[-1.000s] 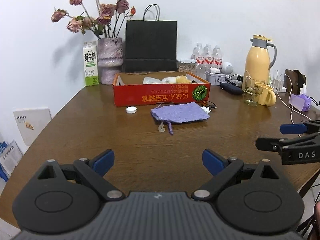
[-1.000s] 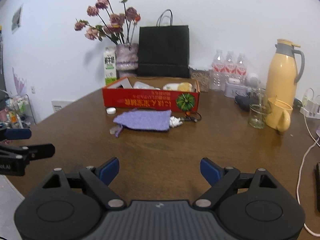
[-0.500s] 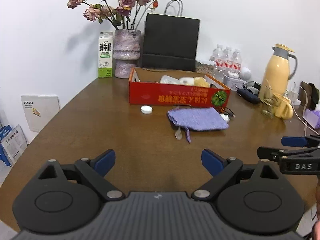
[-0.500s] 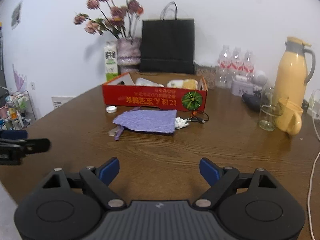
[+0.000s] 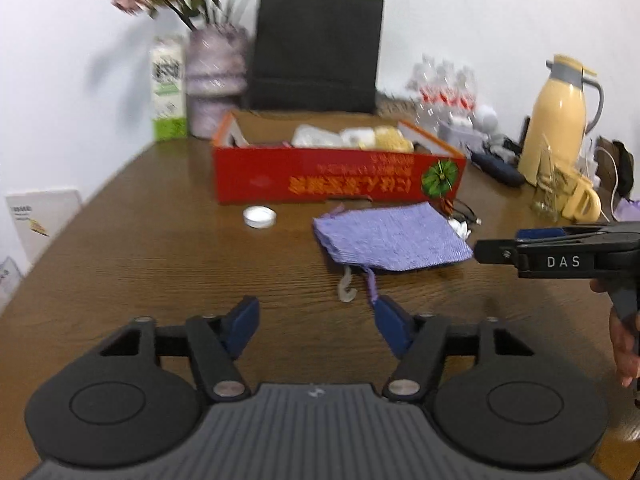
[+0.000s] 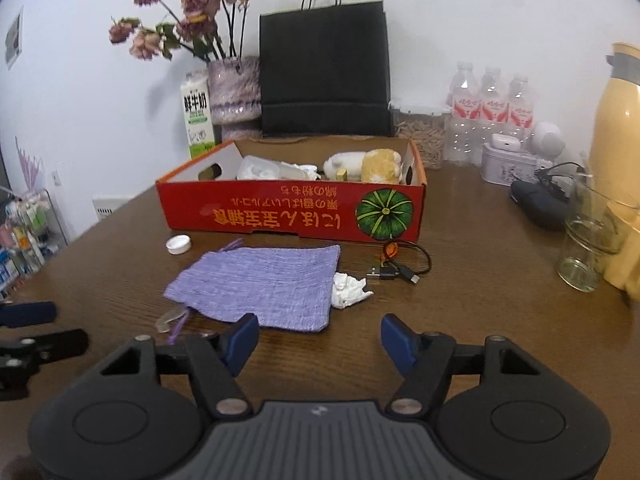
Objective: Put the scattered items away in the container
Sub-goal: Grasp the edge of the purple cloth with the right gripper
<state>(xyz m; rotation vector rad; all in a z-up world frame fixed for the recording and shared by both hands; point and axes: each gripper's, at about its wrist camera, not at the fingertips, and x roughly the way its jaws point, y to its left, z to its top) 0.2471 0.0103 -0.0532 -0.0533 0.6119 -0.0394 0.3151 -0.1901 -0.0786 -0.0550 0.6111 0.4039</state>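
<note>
A red cardboard box stands on the brown table, with several white and yellow items inside. In front of it lie a purple cloth pouch, a white bottle cap, a crumpled white tissue, a black USB cable and a small clear plastic piece. My left gripper is open and empty, just short of the pouch's drawstring. My right gripper is open and empty, at the pouch's near edge; it also shows in the left wrist view.
Behind the box stand a milk carton, a vase of dried flowers, a black paper bag and water bottles. At right are a yellow thermos, a glass, a yellow mug.
Both grippers have moved forward over the table toward the pouch and box. The right gripper has come in closer to the pouch's right side. Both stay open.
</note>
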